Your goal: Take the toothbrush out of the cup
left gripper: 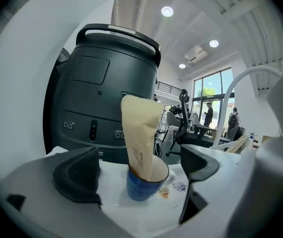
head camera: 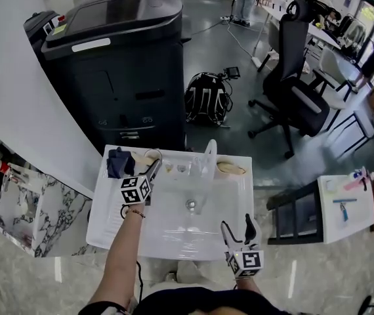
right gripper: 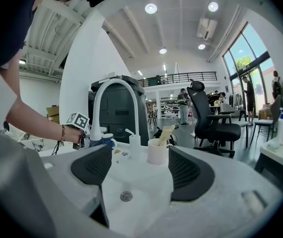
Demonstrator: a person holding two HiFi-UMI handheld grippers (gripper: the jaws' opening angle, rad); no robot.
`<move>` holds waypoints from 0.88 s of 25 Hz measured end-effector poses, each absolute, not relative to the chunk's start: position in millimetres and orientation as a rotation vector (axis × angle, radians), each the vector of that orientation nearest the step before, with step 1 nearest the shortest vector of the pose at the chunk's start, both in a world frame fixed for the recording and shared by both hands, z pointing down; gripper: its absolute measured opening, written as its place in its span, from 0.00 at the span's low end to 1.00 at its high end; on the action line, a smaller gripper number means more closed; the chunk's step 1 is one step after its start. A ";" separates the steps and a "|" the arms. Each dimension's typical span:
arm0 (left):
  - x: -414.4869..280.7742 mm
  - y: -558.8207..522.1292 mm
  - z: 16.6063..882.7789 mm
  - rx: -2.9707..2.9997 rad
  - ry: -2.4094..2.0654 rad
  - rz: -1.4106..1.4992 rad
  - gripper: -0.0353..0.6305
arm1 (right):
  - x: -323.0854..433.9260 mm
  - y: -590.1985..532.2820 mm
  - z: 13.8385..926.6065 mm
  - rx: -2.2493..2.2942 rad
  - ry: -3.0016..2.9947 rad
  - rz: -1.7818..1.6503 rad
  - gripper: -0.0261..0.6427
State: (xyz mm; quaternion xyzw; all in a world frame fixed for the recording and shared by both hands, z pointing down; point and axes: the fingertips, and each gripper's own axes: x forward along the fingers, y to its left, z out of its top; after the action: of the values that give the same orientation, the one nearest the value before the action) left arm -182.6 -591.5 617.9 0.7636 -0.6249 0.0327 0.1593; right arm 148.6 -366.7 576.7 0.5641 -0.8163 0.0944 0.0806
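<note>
Your left gripper (left gripper: 137, 168) is wide open, and the blue cup (left gripper: 142, 188) sits just ahead between its jaws, low in the middle of the left gripper view. The tall cream thing (left gripper: 140, 133) in the cup, which I take for the toothbrush, is not out yet. Your right gripper (right gripper: 135, 170) is open and empty over the sink (head camera: 108, 222), so the grab and lift are both left to do

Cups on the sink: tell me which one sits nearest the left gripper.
The blue cup, holding a cream tube, directly ahead of the left gripper, jaws open. The white cup stands past the faucet.
</note>
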 end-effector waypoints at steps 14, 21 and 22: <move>-178.3 -601.1 626.0 2.195 -1.721 0.140 0.11 | 156.4 -375.9 580.2 1.683 -2.433 0.300 0.56; -176.7 -594.5 616.6 2.195 -1.716 0.105 0.11 | 162.6 -375.3 579.2 1.700 -2.430 0.301 0.56; -176.0 -592.8 614.9 2.203 -1.716 0.110 0.11 | 162.9 -375.1 579.2 1.700 -2.430 0.301 0.56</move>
State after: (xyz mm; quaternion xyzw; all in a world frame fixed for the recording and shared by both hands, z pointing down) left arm -176.0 -592.8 614.9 0.7766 -0.6047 0.0387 0.1725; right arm 162.9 -375.1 579.2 0.5685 -0.8125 0.1005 0.0805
